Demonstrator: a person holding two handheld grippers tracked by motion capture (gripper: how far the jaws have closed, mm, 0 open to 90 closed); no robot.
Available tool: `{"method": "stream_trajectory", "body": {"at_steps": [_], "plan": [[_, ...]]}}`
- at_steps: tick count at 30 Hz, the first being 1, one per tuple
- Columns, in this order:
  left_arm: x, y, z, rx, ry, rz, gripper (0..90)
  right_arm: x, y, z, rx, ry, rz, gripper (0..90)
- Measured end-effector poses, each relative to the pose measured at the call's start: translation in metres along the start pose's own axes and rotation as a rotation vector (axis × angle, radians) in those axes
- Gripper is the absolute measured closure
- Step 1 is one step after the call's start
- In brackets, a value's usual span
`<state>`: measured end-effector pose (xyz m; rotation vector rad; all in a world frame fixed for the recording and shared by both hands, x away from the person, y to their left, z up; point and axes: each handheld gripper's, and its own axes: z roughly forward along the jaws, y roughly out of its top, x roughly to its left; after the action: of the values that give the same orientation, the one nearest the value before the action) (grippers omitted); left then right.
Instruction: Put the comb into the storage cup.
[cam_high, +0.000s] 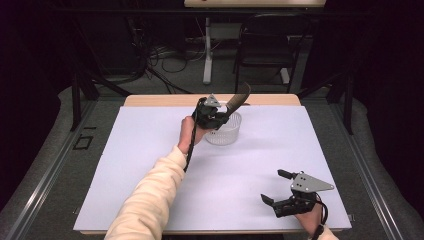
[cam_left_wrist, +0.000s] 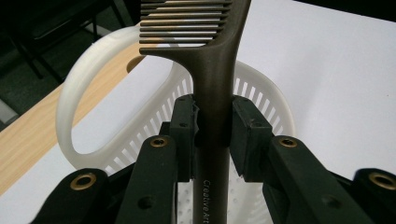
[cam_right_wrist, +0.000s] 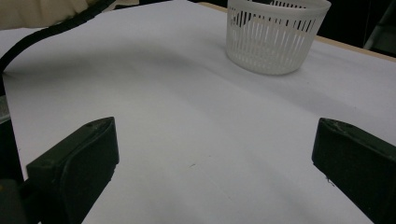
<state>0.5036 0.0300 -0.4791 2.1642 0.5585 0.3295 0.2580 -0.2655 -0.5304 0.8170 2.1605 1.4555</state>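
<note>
Right gripper (cam_high: 278, 186): nearest the high camera, at the near right of the white mat (cam_high: 150, 190). Jaws stand wide apart with nothing between them. It rests low over bare mat, well apart from the basket.

Left gripper (cam_high: 220, 117): held above the white slotted basket (cam_high: 226, 134) at the far middle of the mat. Jaws are clamped on the handle of the brown comb (cam_left_wrist: 212, 93), one pad on each side, as the left gripper view shows.

Comb position: handle in the jaws, toothed end pointing up and away from the hand (cam_high: 189, 132). The comb hangs over the basket rim (cam_left_wrist: 93, 60); no part is seen touching the basket.

Risk, slip: the grip sits on a smooth, narrow handle. The comb could probably pivot between the pads if tilted sharply.

Risk, missed drop: the comb appears longer than the basket is wide. If let go off-centre, it may catch on the rim and fall onto the mat.

Risk, basket shift: the basket looks light and is unheld. A knock from the jaws or comb could push or tip it.

Risk, cable: the left gripper's cable (cam_high: 192, 145) trails along the forearm and could drag on the mat.
</note>
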Motion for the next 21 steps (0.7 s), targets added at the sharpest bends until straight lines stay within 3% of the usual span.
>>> {"method": "stream_trajectory", "body": {"at_steps": [11,21], "plan": [[-0.0019,-0.0021,0.0059,0.030,-0.020,0.021,72.1,0.0002,0.0000,-0.0001,0.001,0.002,0.001,0.2],[-0.0031,-0.0050,0.0105,0.045,-0.042,0.010,72.0,0.0002,0.0000,0.0000,0.002,0.002,-0.001,0.2]]}}
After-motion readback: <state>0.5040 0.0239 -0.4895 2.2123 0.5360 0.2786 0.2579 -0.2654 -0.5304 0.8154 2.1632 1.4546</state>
